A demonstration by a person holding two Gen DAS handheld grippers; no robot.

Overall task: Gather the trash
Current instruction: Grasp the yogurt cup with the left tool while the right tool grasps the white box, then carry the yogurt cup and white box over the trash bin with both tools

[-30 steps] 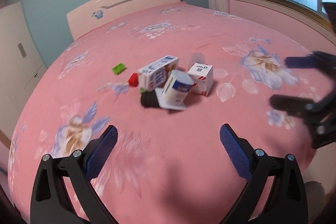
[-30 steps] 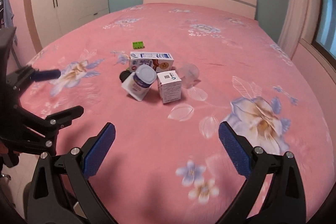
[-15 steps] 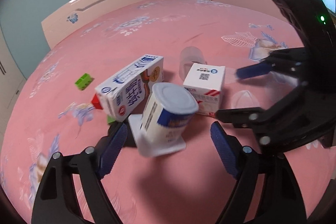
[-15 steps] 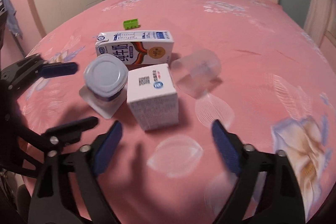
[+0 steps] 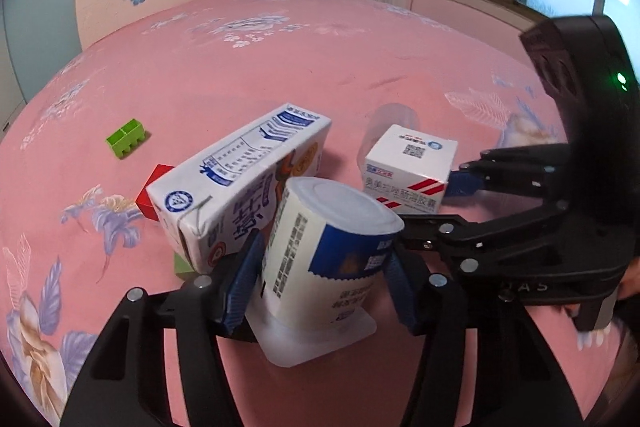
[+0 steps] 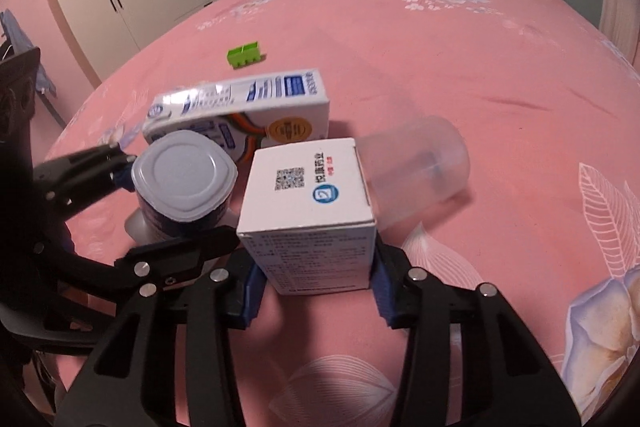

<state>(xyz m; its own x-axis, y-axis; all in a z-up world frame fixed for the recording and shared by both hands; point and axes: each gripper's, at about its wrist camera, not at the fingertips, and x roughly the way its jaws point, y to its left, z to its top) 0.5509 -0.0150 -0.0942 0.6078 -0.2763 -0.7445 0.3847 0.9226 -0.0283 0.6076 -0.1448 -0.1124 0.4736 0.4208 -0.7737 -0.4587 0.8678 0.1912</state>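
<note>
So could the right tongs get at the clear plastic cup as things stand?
Probably not directly: the right tongs are closed around the white medicine box, which sits between them and the clear plastic cup lying just behind it. They would have to let go first.

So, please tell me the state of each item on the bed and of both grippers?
Left gripper: closed on the yogurt cup.
Right gripper: closed on the white box.
Yogurt cup: upside down, tilted.
White box: upright, closed.
Milk carton: lying on its side.
Clear plastic cup: lying on its side, empty.
Green block: loose, apart from the rest.
</note>
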